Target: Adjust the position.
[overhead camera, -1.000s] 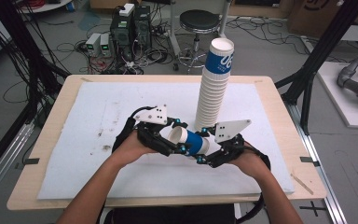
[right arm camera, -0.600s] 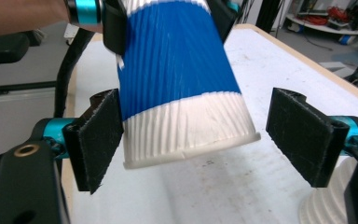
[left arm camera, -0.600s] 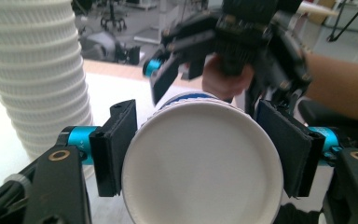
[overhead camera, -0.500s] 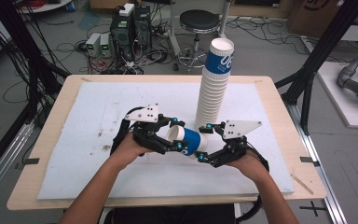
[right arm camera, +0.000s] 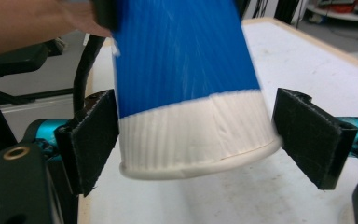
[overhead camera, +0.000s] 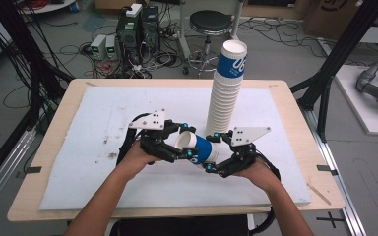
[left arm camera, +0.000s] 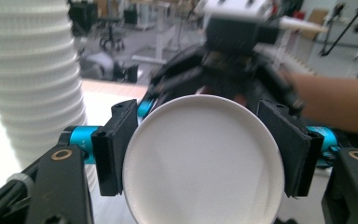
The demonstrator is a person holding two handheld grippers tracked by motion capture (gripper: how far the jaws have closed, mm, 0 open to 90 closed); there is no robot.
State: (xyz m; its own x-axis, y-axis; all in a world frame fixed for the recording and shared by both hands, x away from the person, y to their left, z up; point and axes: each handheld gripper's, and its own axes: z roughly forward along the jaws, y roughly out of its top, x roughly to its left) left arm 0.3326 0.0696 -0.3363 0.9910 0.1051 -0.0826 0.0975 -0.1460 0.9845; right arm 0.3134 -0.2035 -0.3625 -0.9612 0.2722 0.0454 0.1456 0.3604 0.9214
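Ribbed paper cup with blue band and white rim (overhead camera: 198, 147) lying sideways at frame centre, left gripper (overhead camera: 181, 145) clamping its rim, right gripper (overhead camera: 212, 153) open around it, tall stack of matching cups (overhead camera: 224, 93) just behind.

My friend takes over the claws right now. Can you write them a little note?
Left claw: shut on the mouth of the blue and white paper cup, held sideways above the white table mat.
Right claw: open around the cup's other end, with a gap on one side.
Tall stack of matching paper cups: upright on the mat, behind the claws.
Done: one cup is in hand, apart from the stack.
Left: probably close the right claw, then release the left.
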